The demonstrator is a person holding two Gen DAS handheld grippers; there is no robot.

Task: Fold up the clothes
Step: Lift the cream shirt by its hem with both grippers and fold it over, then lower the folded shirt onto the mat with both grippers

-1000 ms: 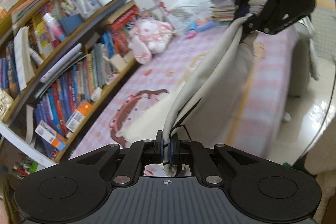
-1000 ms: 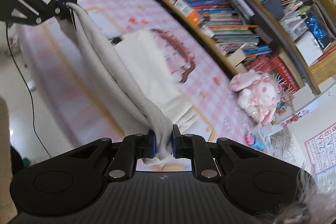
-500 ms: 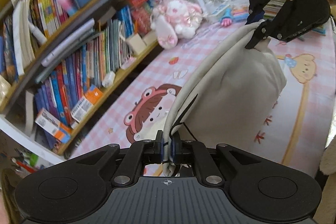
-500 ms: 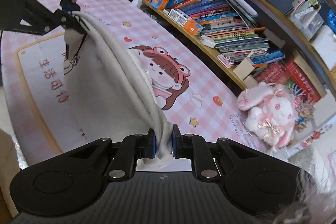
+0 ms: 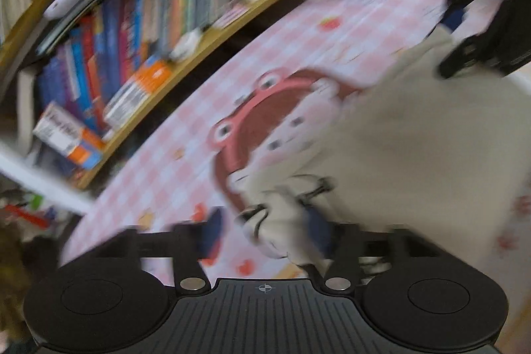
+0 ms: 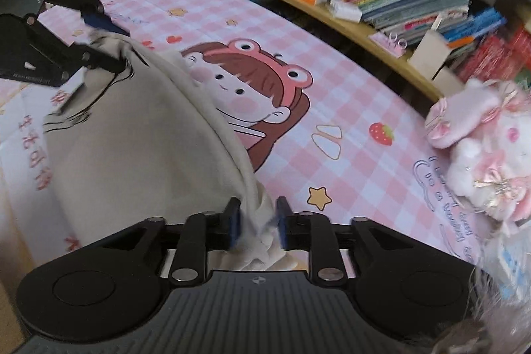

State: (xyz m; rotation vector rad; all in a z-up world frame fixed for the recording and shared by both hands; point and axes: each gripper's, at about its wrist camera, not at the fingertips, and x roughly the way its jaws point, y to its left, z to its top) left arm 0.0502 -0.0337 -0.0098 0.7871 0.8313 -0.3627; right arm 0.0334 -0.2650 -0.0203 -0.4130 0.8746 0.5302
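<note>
Left wrist view smeared by motion; bookshelf (image 5: 139, 32) spines unreadable there. Left gripper (image 5: 265, 231) spread wide, cloth bunched between the pads, touching the right one. Right gripper (image 6: 257, 223) parted partway, cloth corner loose between the pads; contact hard to tell. Cream garment (image 6: 132, 135) draped on the pink checked mat (image 6: 348, 108), folded edge running from one gripper to the other. Pink plush toy (image 6: 481, 148) cut off at the right edge.

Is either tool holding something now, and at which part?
Nothing is clamped: both the left tool and right tool stand open, with the cream garment's bunched edge loose between their fingers.
</note>
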